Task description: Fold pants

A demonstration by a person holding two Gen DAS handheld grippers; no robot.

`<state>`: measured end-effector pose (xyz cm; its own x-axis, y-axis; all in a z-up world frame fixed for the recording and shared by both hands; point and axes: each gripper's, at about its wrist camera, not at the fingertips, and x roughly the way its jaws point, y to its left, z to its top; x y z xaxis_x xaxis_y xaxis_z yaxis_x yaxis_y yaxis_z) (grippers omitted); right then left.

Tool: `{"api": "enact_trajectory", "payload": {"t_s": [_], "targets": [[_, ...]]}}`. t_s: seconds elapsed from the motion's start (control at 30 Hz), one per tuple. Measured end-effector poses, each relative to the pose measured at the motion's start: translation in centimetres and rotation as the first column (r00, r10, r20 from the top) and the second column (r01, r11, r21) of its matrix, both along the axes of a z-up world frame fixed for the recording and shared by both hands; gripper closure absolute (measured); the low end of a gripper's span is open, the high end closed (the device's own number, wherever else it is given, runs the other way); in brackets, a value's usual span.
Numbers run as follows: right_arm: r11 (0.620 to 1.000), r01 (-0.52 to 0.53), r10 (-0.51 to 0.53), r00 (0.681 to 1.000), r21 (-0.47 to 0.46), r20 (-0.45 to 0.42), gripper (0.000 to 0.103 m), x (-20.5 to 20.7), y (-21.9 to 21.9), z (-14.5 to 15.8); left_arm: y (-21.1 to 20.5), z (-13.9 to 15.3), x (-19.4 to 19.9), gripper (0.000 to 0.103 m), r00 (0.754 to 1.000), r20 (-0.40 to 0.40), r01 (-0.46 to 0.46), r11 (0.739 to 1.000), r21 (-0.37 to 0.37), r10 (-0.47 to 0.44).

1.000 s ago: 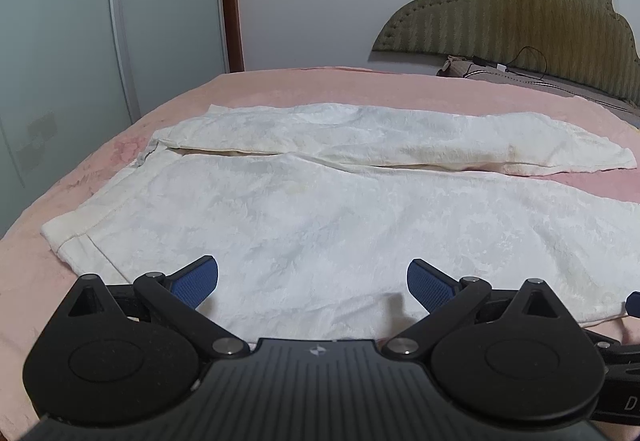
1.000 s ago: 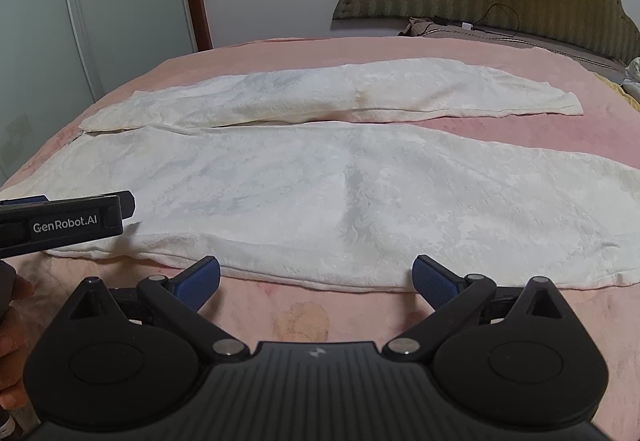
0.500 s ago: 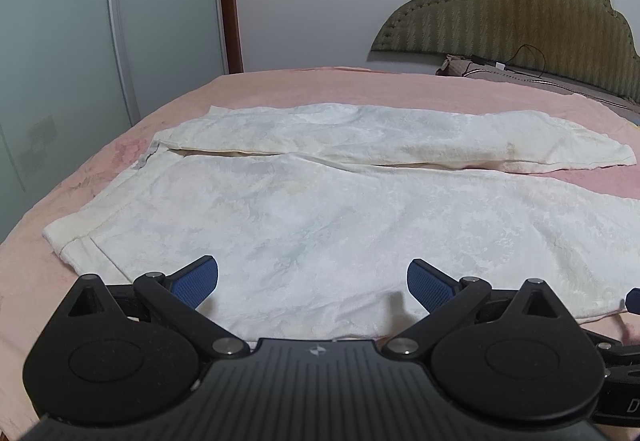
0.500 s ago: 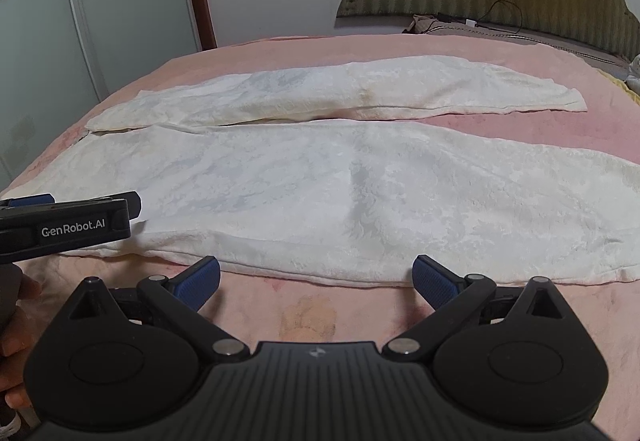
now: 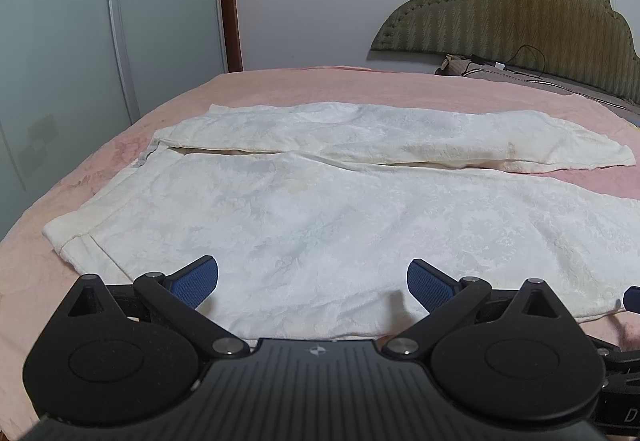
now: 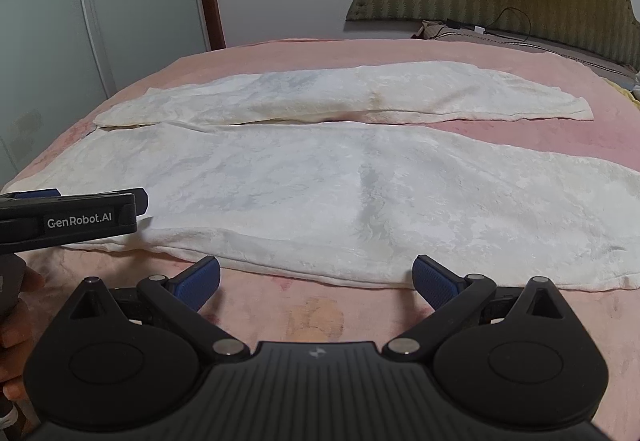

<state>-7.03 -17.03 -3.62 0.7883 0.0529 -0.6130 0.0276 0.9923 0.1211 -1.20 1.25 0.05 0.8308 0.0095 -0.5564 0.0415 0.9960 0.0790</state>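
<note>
White patterned pants [image 5: 320, 209] lie flat on a pink bed [image 5: 304, 85], waistband at the left, both legs stretched to the right. My left gripper [image 5: 313, 283] hovers open over the near edge of the near leg, close to the waistband. In the right wrist view the same pants [image 6: 340, 181] spread across the bed. My right gripper [image 6: 316, 279] is open just short of the near leg's hem edge, with nothing between its blue pads [image 6: 198, 281]. The left gripper's body [image 6: 68, 219] shows at the left edge of that view.
A padded olive headboard [image 5: 520, 17] with a cable and pillow stands at the far right. Frosted wardrobe doors [image 5: 80, 61] with flower prints run along the left wall. A person's hand [image 6: 16, 341] holds the left gripper's handle.
Both grippers have crept slightly forward and lower toward the near edge of the pants. The pants lie as before.
</note>
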Motion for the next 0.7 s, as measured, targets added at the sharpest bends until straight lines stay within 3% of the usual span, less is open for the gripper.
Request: {"api": "enact_trajectory", "payload": {"t_s": [0.7], "targets": [[0.999, -0.032, 0.032, 0.999, 0.007, 0.019, 0.000, 0.00, 0.48, 0.22, -0.02, -0.37, 0.10, 0.000, 1.000, -0.012, 0.002, 1.000, -0.013, -0.002]]}}
